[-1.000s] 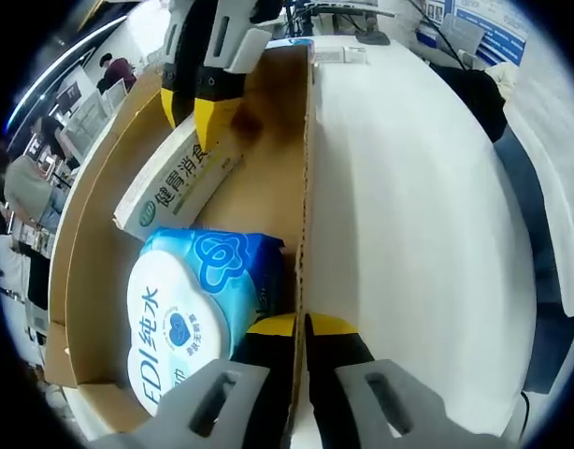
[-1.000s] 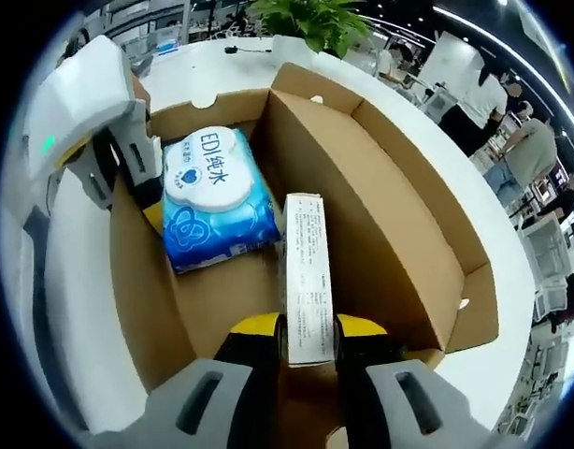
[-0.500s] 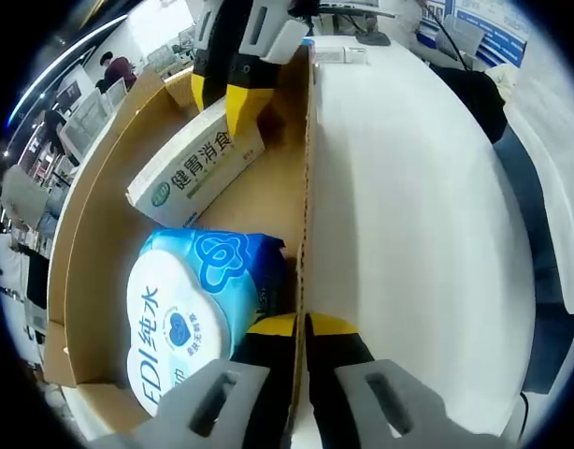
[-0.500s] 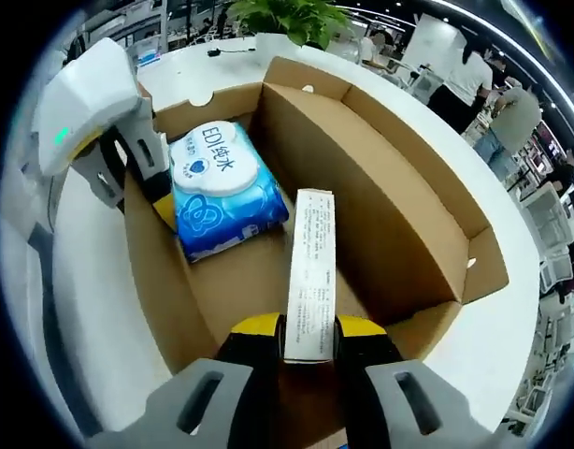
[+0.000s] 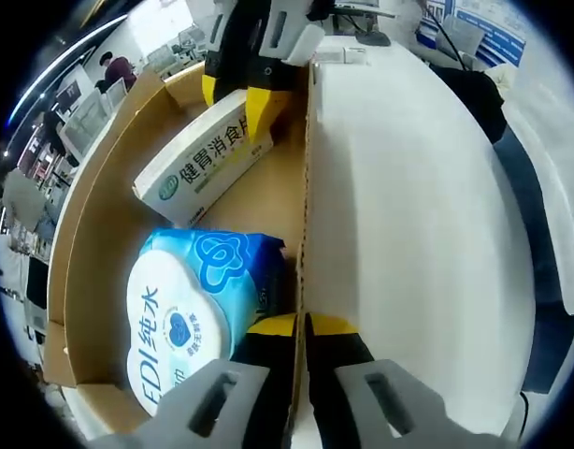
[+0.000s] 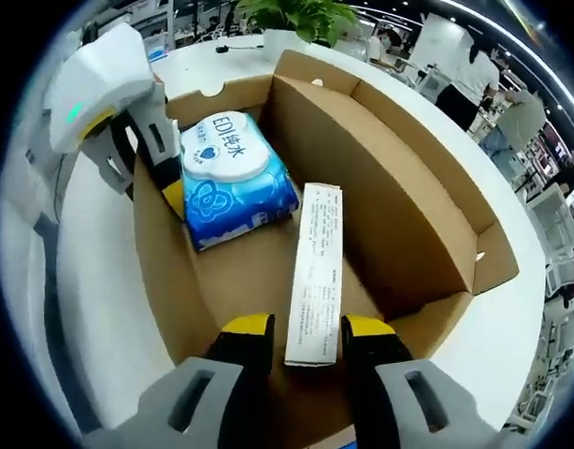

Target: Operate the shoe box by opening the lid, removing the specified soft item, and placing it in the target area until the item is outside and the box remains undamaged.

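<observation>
right hand-held gripper | jaws now spread, carton apparently released | left hand-held gripper clamps box wall | wipes pack unmoved, extraction pending

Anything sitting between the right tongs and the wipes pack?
Yes. The white carton lies lengthwise on the shoe box floor, its near end between the open right tongs, its far end beside the wipes pack.

One cardboard box, one wipes pack, one carton.
</observation>
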`<state>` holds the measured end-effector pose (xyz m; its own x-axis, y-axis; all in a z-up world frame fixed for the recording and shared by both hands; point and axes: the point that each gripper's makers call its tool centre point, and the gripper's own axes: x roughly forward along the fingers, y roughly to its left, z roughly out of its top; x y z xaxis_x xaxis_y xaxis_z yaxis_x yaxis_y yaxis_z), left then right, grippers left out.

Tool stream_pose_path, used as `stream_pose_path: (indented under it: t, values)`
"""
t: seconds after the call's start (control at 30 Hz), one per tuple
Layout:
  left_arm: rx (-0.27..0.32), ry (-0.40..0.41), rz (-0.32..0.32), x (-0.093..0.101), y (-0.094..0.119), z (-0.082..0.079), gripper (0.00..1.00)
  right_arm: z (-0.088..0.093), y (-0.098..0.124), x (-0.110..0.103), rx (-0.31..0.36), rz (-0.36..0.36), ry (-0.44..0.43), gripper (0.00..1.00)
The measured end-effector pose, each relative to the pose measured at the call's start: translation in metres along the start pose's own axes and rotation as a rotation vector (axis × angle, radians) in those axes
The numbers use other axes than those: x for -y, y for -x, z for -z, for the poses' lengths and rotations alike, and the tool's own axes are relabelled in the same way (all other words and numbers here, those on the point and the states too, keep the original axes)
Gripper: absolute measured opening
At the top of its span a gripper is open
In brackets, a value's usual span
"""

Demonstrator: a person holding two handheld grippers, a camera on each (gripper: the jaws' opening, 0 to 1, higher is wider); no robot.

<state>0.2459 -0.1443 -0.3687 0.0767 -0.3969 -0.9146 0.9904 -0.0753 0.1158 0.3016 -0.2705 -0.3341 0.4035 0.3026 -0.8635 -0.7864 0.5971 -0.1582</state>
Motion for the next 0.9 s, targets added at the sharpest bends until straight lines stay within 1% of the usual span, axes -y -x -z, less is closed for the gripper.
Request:
stream_pose_path:
  t: [0.07, 0.13, 0.2, 0.27, 0.4, 0.47, 0.5, 0.57, 0.6, 0.77, 0.83, 0.9]
  values:
    - [0.000, -0.001, 0.000, 0.000, 0.000, 0.000, 0.02, -0.004, -0.003, 0.002, 0.005, -0.001, -0.031, 0.41]
    - [0.000, 0.000, 0.001, 0.000, 0.000, 0.000, 0.02, -0.013, -0.008, 0.002, 0.021, -0.015, -0.072, 0.47]
    - [0.000, 0.001, 0.000, 0.000, 0.000, 0.000, 0.02, -0.020, -0.014, 0.001, 0.029, -0.034, -0.076, 0.49]
    - [0.000, 0.001, -0.001, 0.000, 0.000, 0.000, 0.02, -0.022, -0.020, -0.001, 0.030, -0.053, -0.090, 0.50]
    - [0.000, 0.003, -0.001, 0.000, 0.001, 0.000, 0.02, -0.019, -0.033, -0.002, 0.009, -0.072, -0.138, 0.50]
    - [0.000, 0.004, -0.002, 0.000, 0.001, 0.000, 0.02, -0.018, -0.036, -0.003, 0.003, -0.078, -0.152, 0.48]
    - [0.001, 0.005, -0.002, 0.000, 0.001, 0.001, 0.02, -0.016, -0.036, 0.000, -0.011, -0.060, -0.145, 0.46]
    - [0.001, 0.005, -0.003, 0.000, 0.001, 0.001, 0.02, -0.017, -0.034, 0.003, 0.001, -0.057, -0.152, 0.43]
    - [0.002, 0.003, -0.003, 0.000, 0.001, 0.000, 0.02, -0.017, -0.032, 0.004, 0.006, -0.060, -0.173, 0.41]
    - [0.002, 0.003, -0.001, -0.001, 0.001, 0.000, 0.02, -0.016, -0.034, 0.001, -0.009, -0.068, -0.155, 0.36]
    - [0.001, 0.003, -0.002, -0.001, 0.001, 0.000, 0.02, -0.015, -0.034, 0.003, -0.019, -0.064, -0.154, 0.30]
    - [0.002, 0.005, -0.004, -0.001, 0.001, 0.000, 0.02, -0.017, -0.032, 0.000, -0.012, -0.079, -0.176, 0.22]
